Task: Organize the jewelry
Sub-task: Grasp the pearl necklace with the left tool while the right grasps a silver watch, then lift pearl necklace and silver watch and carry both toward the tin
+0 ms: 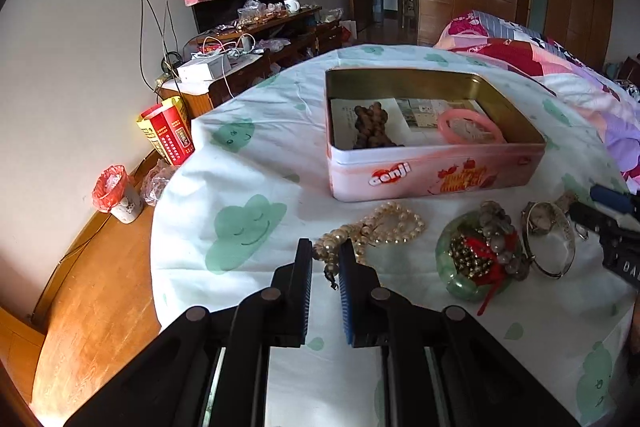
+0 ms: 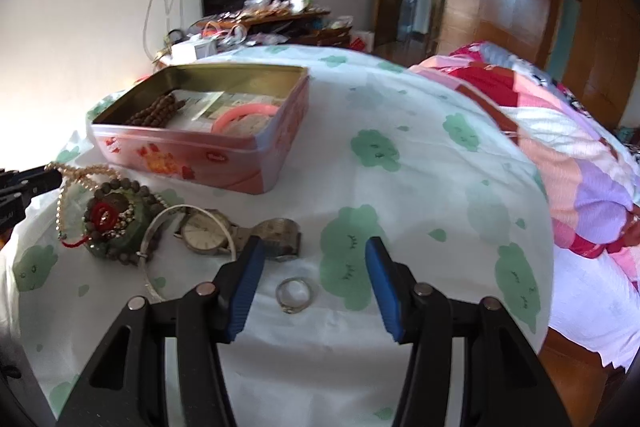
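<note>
The left claw (image 1: 325,259) is nearly closed on one end of the pearl necklace (image 1: 384,225); the exact contact point is hidden behind the blue pads. The rest of the necklace lies on the cloud-print sheet (image 1: 240,187) just in front of the pink tin (image 1: 432,175). Inside the tin are a dark bead string (image 1: 370,125) and a pink bangle (image 1: 470,127), both partly cut off by the tin's near wall. The right claw (image 2: 314,267) stands about half open and holds nothing; a silver ring (image 2: 295,294) lies on the sheet between its fingers, untouched. Beside it are a watch (image 2: 206,231), a silver bangle (image 2: 160,239) and a green bangle (image 2: 116,227) heaped with beads whose individual pieces are hard to separate.
</note>
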